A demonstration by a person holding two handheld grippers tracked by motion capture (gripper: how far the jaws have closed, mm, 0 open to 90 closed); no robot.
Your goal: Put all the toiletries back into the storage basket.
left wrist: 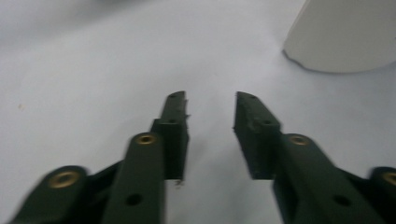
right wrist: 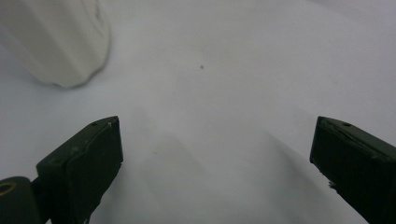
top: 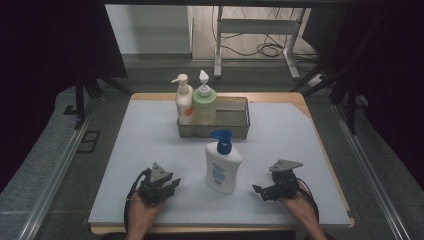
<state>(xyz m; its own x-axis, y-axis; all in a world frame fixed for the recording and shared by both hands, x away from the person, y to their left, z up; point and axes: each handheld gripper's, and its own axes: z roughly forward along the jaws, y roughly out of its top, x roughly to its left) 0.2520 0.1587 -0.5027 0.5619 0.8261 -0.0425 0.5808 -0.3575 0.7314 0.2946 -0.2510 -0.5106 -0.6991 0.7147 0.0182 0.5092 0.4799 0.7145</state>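
Lower left of the high view, the left gripper (top: 162, 186) sat low over the table (top: 280, 135), jaws partly apart and empty. At centre stood the blue-capped lotion bottle (top: 223, 167), apparently next for the basket (top: 239, 116) behind. Lower right, the right gripper (top: 269, 191) pointed inward, jaws wide, needing to close in.

A smooth white plastic bottle (top: 223, 167) stands on a matt grey mat (top: 150, 135); the basket (top: 235, 122) is metal mesh.
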